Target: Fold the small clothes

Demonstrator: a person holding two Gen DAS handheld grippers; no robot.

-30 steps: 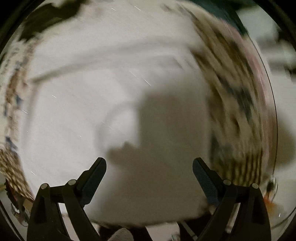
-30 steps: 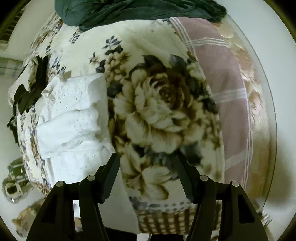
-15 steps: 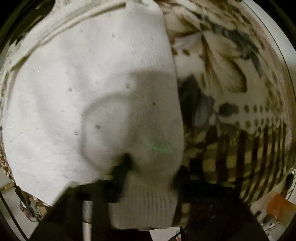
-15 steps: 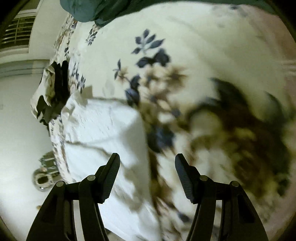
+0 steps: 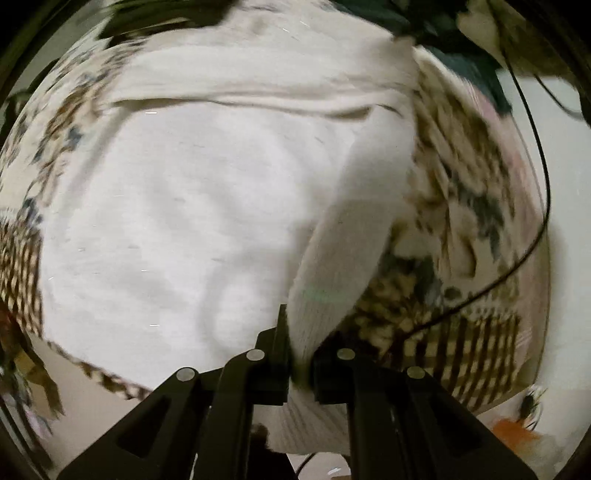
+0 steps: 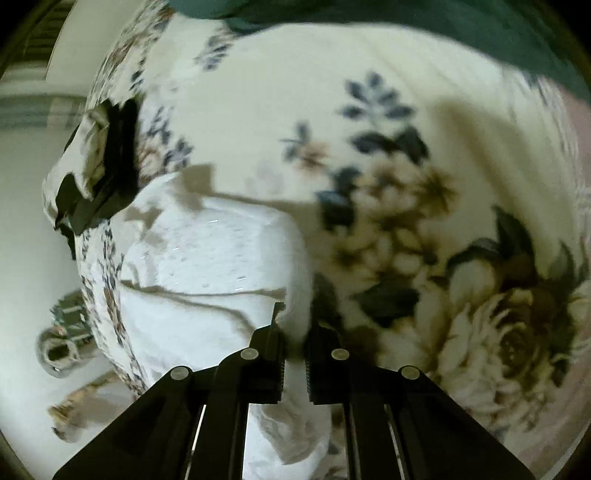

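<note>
A white knit garment (image 5: 184, 221) lies spread over a floral bedspread (image 5: 461, 192). My left gripper (image 5: 301, 332) points straight down and is shut on the garment's ribbed edge (image 5: 332, 266), which rises in a fold from the cloth. In the right wrist view a white eyelet garment (image 6: 214, 266) lies folded near the bed's left edge. My right gripper (image 6: 293, 325) is at the near right edge of the eyelet garment. Its jaws are closing and stand almost together, with the white fabric pinched between the pads.
A dark green cloth (image 6: 443, 29) lies at the far end of the bed. A black and cream garment (image 6: 99, 158) sits at the bed's left edge. A shiny metal object (image 6: 62, 343) stands on the floor. A black cable (image 5: 543, 184) crosses the bedspread.
My left jaws went from wide open to shut on the ribbed edge and lifted it. My right gripper swung left from the big flower print to the eyelet garment and closed on it.
</note>
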